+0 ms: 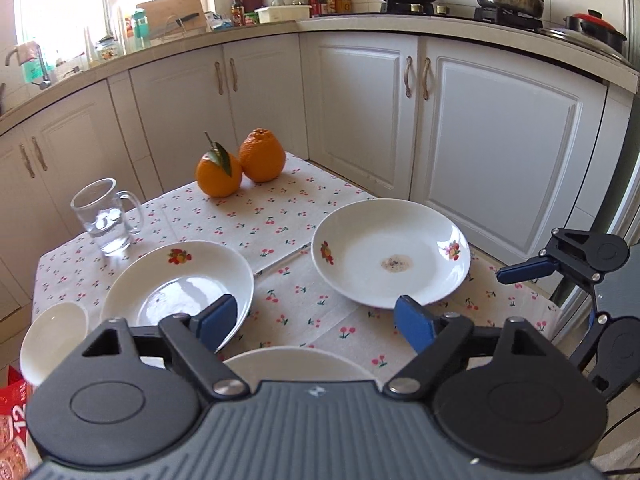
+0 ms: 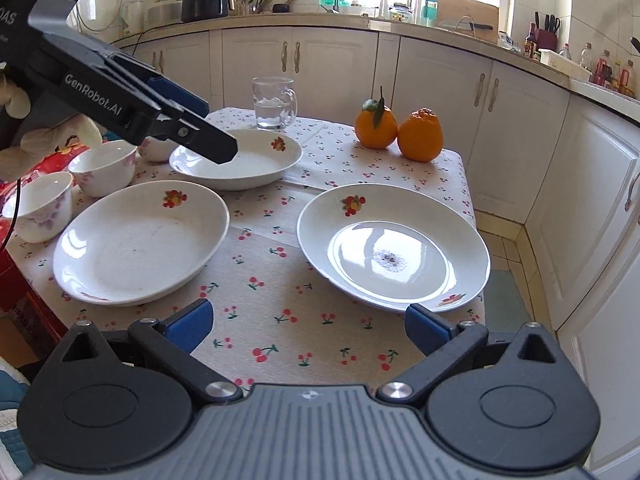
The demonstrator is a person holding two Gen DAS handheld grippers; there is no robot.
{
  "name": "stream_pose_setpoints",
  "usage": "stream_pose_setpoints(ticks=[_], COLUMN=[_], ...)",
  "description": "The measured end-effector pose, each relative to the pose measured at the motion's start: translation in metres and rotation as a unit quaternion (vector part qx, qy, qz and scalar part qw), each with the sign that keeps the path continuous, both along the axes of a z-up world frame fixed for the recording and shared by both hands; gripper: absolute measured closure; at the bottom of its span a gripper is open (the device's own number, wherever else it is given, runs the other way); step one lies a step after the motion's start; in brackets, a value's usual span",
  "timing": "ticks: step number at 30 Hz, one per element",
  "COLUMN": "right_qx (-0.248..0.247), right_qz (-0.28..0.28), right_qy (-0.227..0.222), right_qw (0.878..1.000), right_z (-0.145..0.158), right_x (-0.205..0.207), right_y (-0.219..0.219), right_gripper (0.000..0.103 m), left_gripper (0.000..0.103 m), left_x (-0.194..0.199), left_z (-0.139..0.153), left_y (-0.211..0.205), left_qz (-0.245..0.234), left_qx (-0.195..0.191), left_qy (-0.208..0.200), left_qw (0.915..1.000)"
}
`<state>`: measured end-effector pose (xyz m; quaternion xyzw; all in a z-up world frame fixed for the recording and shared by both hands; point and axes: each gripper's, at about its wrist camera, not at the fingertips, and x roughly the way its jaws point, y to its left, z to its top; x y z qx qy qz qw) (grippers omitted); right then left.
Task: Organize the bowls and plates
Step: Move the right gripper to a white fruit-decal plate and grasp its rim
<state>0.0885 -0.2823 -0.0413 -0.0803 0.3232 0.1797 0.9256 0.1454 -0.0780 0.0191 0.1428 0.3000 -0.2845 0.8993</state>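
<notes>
- Table (image 2: 280, 344) under a cherry-print cloth (image 2: 260, 224), white cabinets (image 1: 500, 152) behind on two sides.
- Three white plates with fruit decals, well apart from one another:
  - dirty plate (image 2: 394, 256) at the right edge of the table (dark speck patch in its middle), also seen from the left wrist (image 1: 390, 254);
  - near plate (image 2: 140, 248) on the left side, closest to the person;
  - far plate (image 2: 240, 164) behind it, also seen from the left wrist (image 1: 180, 284).
- Left gripper (image 1: 316, 320), fingers spread wide, holding nothing; hovering above the near plate, whose rim shows just under the body (image 1: 296, 360). Left pad (image 1: 218, 316) overlapping the far plate in view, contact impossible to tell. From the right wrist, same gripper (image 2: 188, 120) reaching in from the upper left, tip over the far plate.
- Right gripper (image 2: 308, 326), fingers also spread wide, empty, low over the table's near edge between near plate and dirty plate; right pad (image 2: 428, 330) just beside the dirty plate's rim. Seen side-on at the right edge of the left wrist view (image 1: 532, 270).
- Two oranges (image 2: 398, 132) touching each other at the far right of the table, one with a leaf.
- Glass mug (image 2: 274, 102) with a little water, at the far edge, behind the far plate.
- Bowls with pink flowers at the table's left edge: one (image 2: 104, 166) beside the far plate, another (image 2: 38, 204) nearer, just beside the near plate; a third (image 2: 158, 148) mostly hidden behind the left gripper.
</notes>
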Motion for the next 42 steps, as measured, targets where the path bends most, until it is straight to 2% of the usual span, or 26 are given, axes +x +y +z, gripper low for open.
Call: stream_pose_setpoints(ticks=[4, 10, 16, 26, 33, 42], right_qx=[0.010, 0.012, 0.016, 0.009, 0.011, 0.030], right_qz=[0.014, 0.018, 0.023, 0.049, 0.107, 0.188], right_qy=[-0.004, 0.005, 0.019, 0.025, 0.042, 0.106], right_qw=[1.000, 1.000, 0.999, 0.998, 0.993, 0.976], right_z=[-0.002, -0.010, -0.015, -0.008, 0.001, -0.001], right_x=[-0.014, -0.023, -0.021, -0.011, 0.015, 0.076], right_y=[0.013, 0.028, 0.040, 0.054, 0.065, 0.089], right_gripper=[0.000, 0.000, 0.000, 0.000, 0.000, 0.000], left_gripper=[0.011, 0.011, 0.011, 0.011, 0.011, 0.011], left_x=[-0.029, -0.058, -0.080, -0.091, -0.088, -0.081], left_z=[-0.008, -0.035, -0.061, -0.084, -0.094, -0.098], left_y=[0.025, 0.059, 0.073, 0.074, 0.072, 0.065], left_qz=[0.040, 0.082, 0.096, 0.102, 0.120, 0.130], left_qx=[0.007, -0.008, 0.014, 0.007, 0.000, -0.003], left_qy=[-0.020, 0.010, 0.023, 0.044, 0.061, 0.070], left_qw=[0.9990, 0.9965, 0.9950, 0.9937, 0.9909, 0.9891])
